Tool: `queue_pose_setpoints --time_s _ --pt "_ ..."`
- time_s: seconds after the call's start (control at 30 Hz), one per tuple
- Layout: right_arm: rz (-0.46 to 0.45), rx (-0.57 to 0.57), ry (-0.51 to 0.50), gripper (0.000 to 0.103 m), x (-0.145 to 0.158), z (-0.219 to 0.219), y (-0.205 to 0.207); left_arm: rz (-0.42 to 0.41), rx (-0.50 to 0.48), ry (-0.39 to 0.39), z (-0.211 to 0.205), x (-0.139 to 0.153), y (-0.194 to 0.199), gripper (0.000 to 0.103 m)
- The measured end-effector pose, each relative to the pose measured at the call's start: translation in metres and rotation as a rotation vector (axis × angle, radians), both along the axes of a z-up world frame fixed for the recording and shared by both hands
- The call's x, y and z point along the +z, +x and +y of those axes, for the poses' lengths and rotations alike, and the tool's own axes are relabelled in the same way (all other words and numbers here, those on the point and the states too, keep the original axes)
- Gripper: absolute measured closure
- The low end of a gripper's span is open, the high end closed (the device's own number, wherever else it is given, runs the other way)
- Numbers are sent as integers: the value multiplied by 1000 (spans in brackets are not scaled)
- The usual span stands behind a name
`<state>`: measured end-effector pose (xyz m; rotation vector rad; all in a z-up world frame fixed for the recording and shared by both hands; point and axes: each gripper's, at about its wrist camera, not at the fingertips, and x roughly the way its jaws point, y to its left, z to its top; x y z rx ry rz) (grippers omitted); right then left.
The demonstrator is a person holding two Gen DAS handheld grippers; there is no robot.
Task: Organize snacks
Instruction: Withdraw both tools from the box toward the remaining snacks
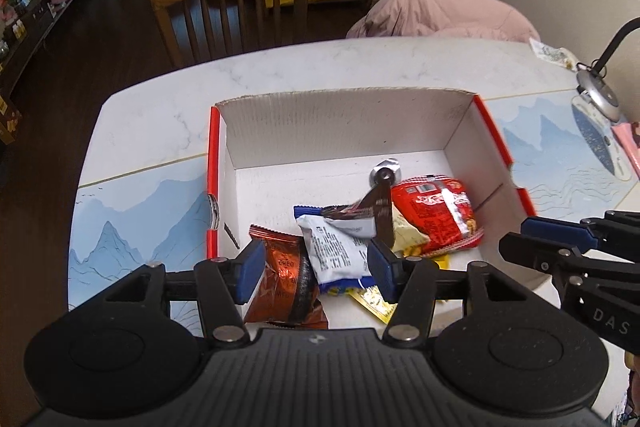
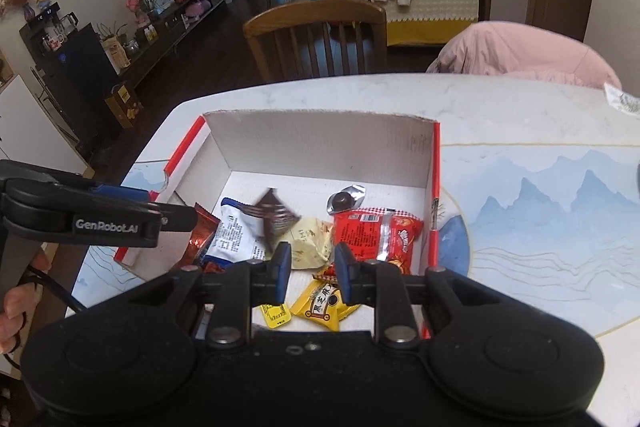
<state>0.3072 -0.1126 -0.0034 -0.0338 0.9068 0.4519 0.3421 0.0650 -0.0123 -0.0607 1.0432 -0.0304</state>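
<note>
The snacks (image 2: 304, 247) lie heaped in the box (image 2: 320, 143) on the desk (image 2: 520, 107); the left claw (image 1: 316, 267) is spread and empty, the right claw (image 2: 310, 267) pressed together; sorting looks nearly done.

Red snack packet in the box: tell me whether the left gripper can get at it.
Probably yes. The red snack packet lies uncovered on top in the open box, the left gripper is open above the pile, and only a dark wrapper overlaps its near edge.

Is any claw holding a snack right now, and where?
No. The left gripper is open and the right gripper is shut on nothing. The blurred dark packet looks loose.
</note>
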Motion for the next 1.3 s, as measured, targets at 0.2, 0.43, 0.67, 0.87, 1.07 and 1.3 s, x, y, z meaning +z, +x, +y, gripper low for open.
queue_pose_setpoints --time_s 0.2,0.43,0.67,0.87,1.07,1.3 --pt "-49 16 13 80 14 2 -21 -54 -18 -3 -2 19 -27 47" --pt "-96 21 40 80 28 -2 -47 -110 -42 -12 -5 36 -61 47" --pt "-127 25 53 80 35 -2 -73 -152 -55 -34 -4 49 -95 40" --pt "-163 43 33 80 41 1 -99 -169 -53 -65 0 53 -123 39" --pt "-173 59 5 79 39 2 -124 -191 -45 -83 4 51 -152 32" --pt "-109 55 29 79 20 -5 -140 -171 -53 -93 0 37 -177 32"
